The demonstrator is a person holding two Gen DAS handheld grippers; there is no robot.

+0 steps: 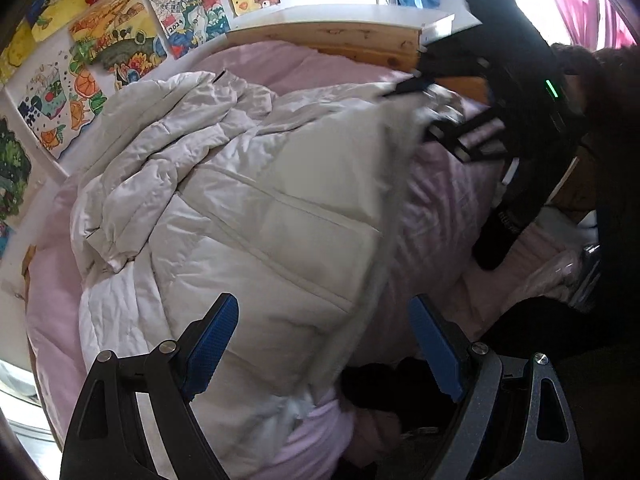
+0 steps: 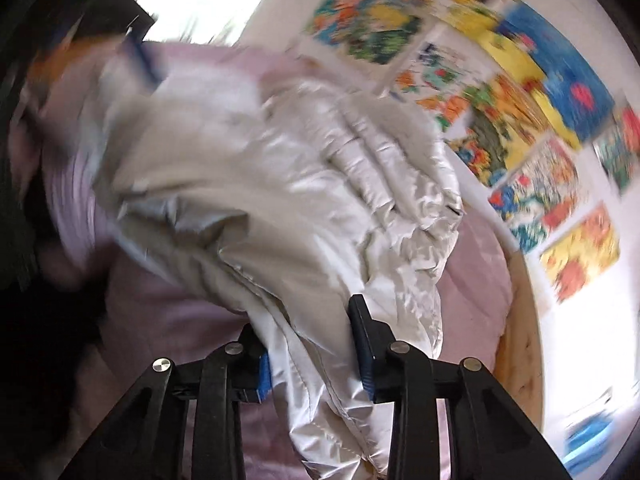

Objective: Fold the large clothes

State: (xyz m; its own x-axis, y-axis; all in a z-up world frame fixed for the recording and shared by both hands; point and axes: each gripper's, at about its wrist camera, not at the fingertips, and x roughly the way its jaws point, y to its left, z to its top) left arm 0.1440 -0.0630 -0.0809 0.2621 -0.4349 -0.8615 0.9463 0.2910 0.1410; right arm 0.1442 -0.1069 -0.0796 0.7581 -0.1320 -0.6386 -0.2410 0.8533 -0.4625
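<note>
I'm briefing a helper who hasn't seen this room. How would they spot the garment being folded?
Start at the pink bed under the wall of children's drawings. On it lies a white quilted puffer jacket: the only pale, shiny, stitched item, unlike the flat bedding.

Puffy white quilted jacket [image 1: 248, 216], crumpled and partly folded over itself, spread across the pink bed, shiny creased fabric, one edge [image 2: 316, 344] raised off the bed at the right
</note>
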